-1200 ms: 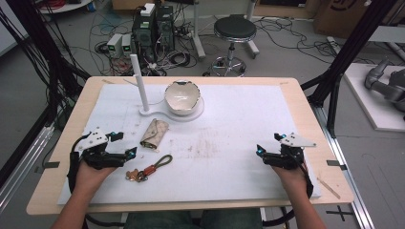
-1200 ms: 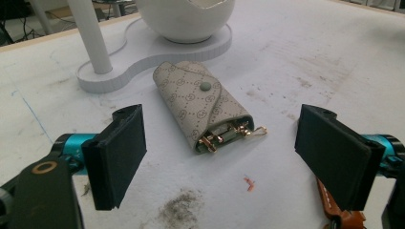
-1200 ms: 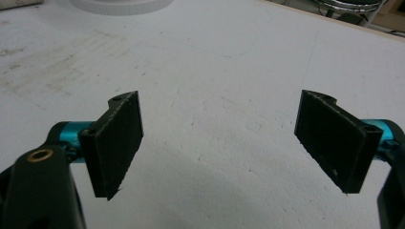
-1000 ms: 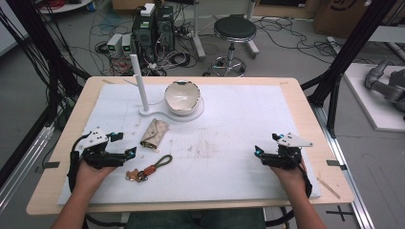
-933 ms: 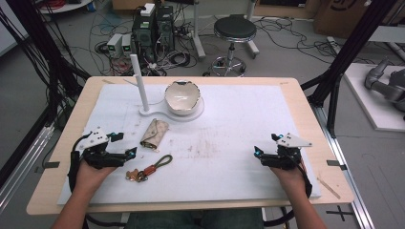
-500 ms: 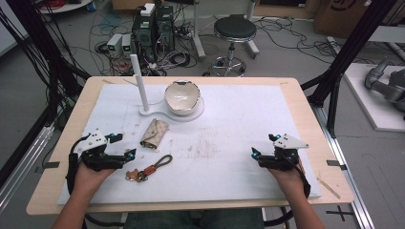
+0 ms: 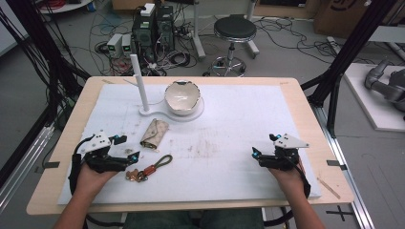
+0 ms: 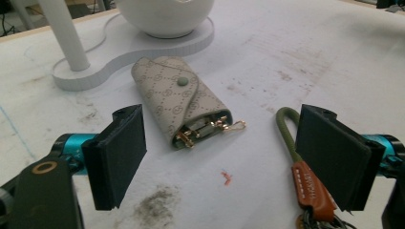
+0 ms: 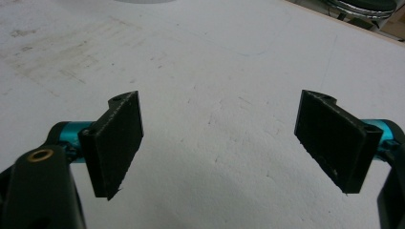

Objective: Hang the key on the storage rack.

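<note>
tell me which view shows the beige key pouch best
The left gripper view: the key pouch lies close ahead of the open jaws, its snap flap and gold clasps plain. The high view shows it small, below the white stand. The right gripper view faces bare mat.

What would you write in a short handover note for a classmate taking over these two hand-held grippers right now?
Left gripper: open, empty, low over the mat, facing the beige key pouch.
Right gripper: open, empty, over bare white mat.
Pouch lies snapped shut, metal hooks poking from its near end, just in front of the white stand holding the bowl.
Key ring with green loop and brown tab lies beside the left gripper.
Done: nothing gripped.
Left: probably grasp the pouch or keys.
</note>
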`<state>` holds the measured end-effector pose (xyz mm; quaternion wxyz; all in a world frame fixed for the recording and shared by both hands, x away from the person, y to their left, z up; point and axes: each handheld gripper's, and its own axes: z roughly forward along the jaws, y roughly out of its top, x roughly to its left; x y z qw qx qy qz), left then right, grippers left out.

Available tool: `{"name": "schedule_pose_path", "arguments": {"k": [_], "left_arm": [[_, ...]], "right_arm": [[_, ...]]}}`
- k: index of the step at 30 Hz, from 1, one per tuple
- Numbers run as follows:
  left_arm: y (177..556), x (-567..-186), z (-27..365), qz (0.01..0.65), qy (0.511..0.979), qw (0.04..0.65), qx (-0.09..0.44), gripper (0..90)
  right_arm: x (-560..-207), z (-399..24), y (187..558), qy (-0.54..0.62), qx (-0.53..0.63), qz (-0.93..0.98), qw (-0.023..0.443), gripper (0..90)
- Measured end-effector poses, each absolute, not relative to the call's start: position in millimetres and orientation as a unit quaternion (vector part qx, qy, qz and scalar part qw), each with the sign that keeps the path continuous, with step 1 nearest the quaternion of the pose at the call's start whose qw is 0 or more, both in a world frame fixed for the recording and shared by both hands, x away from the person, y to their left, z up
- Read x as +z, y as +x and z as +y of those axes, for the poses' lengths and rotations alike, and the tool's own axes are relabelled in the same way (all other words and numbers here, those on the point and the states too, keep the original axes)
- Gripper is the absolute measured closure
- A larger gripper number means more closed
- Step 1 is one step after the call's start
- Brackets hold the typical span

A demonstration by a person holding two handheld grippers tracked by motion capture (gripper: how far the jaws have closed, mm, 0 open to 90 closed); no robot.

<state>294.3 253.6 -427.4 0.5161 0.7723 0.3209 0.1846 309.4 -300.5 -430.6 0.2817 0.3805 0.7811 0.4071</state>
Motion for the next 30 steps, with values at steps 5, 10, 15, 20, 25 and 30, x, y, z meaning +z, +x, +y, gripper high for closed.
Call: {"name": "schedule_pose_path", "arguments": {"k": [5,10,15,20,25,30], "left_arm": [[289.8,-426.4,242.4,0.308,0.780,0.516,0.176,17.7],[288.8,-428.5,231.8,0.295,0.793,0.506,0.163,17.7],[286.9,-429.6,220.6,0.282,0.807,0.496,0.153,17.7],[284.6,-431.6,209.8,0.274,0.821,0.481,0.142,17.7],[283.7,-434.6,203.2,0.271,0.829,0.470,0.133,17.7],[284.2,-439.0,198.8,0.270,0.843,0.449,0.121,19.2]], "right_arm": [[-430.4,-301.4,309.3,0.381,0.407,0.781,0.282,17.0],[-430.6,-301.5,309.7,0.382,0.406,0.781,0.280,17.0],[-431.2,-302.5,310.7,0.385,0.405,0.781,0.279,17.1],[-431.5,-303.6,311.3,0.387,0.404,0.780,0.280,17.0],[-431.2,-303.0,311.1,0.384,0.404,0.781,0.280,17.1],[-432.0,-301.4,311.9,0.383,0.401,0.784,0.278,17.1]]}}
